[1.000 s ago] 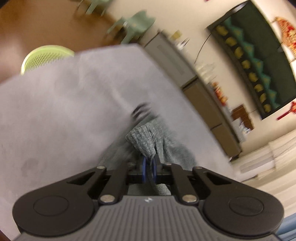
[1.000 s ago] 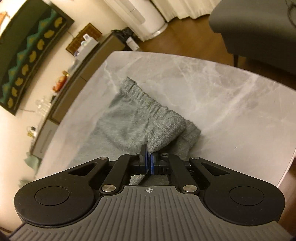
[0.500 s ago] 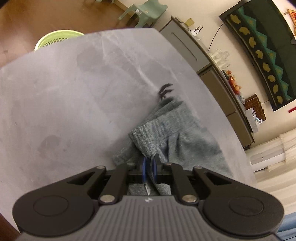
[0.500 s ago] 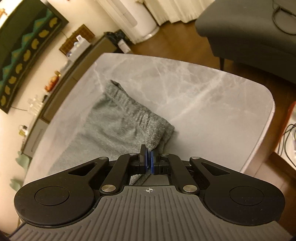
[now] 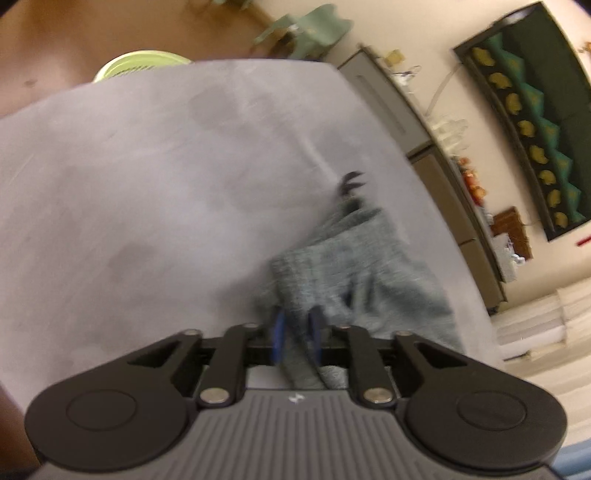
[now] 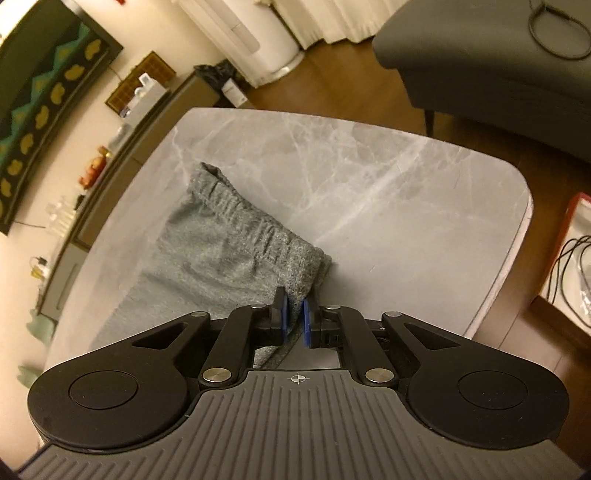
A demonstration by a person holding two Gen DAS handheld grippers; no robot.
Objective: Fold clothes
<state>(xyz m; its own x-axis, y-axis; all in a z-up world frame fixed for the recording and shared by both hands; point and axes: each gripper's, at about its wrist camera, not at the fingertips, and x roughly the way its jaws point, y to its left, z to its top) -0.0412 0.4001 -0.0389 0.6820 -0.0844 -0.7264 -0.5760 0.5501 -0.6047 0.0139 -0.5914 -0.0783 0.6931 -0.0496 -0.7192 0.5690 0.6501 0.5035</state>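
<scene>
A grey knitted garment (image 5: pixel 354 266) lies folded on the grey marble table (image 5: pixel 147 184). A dark drawstring end (image 5: pixel 349 182) pokes out at its far side. My left gripper (image 5: pixel 297 321) sits at the garment's near corner. Its jaws are opening, with a fold of cloth still between the blue pads. In the right wrist view the garment (image 6: pixel 214 243) shows its elastic waistband across the table (image 6: pixel 388 206). My right gripper (image 6: pixel 293 299) is at the waistband's near corner. Its jaws are opening too, and the cloth hangs loose between them.
A green laundry basket (image 5: pixel 140 62) and a green chair (image 5: pixel 310 26) stand beyond the table's far edge. A low sideboard (image 5: pixel 424 147) runs along the wall. Past the table's right edge are a dark sofa (image 6: pixel 498 66) and a red-edged box of cables (image 6: pixel 572 258).
Both grippers held the garment's corners shut and brought them down onto the table. Now both pairs of jaws have parted and the cloth rests slack between them.
</scene>
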